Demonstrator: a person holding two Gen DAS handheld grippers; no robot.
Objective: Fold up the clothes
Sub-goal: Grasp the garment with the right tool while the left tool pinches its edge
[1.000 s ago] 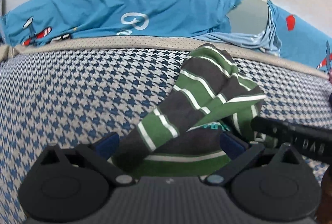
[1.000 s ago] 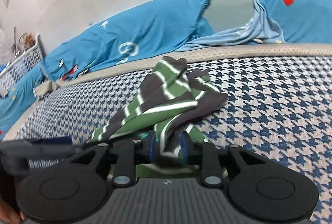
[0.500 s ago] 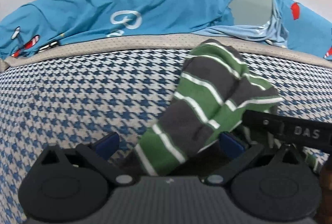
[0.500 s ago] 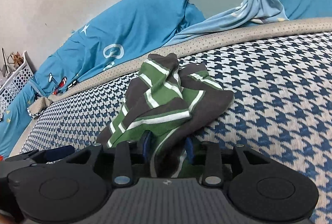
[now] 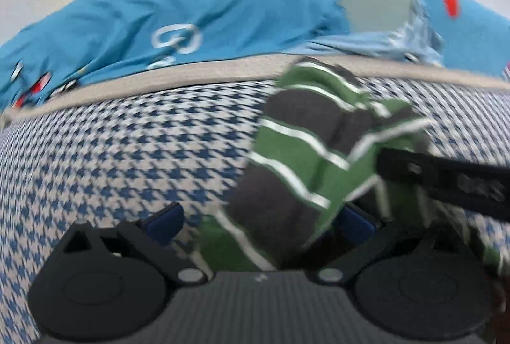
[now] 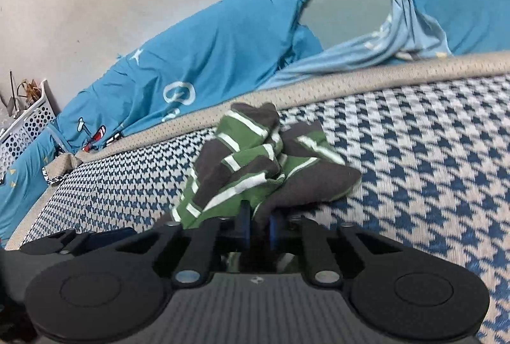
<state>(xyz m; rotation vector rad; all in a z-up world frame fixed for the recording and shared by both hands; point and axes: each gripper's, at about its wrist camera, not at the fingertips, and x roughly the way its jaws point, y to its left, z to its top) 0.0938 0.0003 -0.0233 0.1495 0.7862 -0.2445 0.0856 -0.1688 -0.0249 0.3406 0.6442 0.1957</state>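
R gripper: jaws closing on a dark-grey fold of the striped garment, cloth squeezed between the blue pads, gap nearly gone. Grip looks real, pinch sits at the near edge of the bundle.

L gripper: jaws spread wide. Garment's near end lies between them, closer to the right-hand pad; left-hand pad has bare bedcover just ahead of it. No pinch there as far as I can see. Frame is motion-blurred, so can't tell if the cloth touches the right-hand pad.

Just ahead of both jaws: garment is a green/grey/white striped piece, bunched and twisted, running away from the jaws toward the far edge of the bed. It rests on the blue-white houndstooth cover. In the L view the R gripper's finger crosses over the cloth to the right of the jaws.

Further out: beige mesh border of the mattress, then blue printed bedding piled against the wall. White perforated basket far left of the R jaws.

Progress, my read: early. No flat spread, no clean fold line visible, cloth is a crumpled lump. One corner grabbed by R; L needs its own grab, then lift/shake flat, lay out, fold. Basically all folding left.
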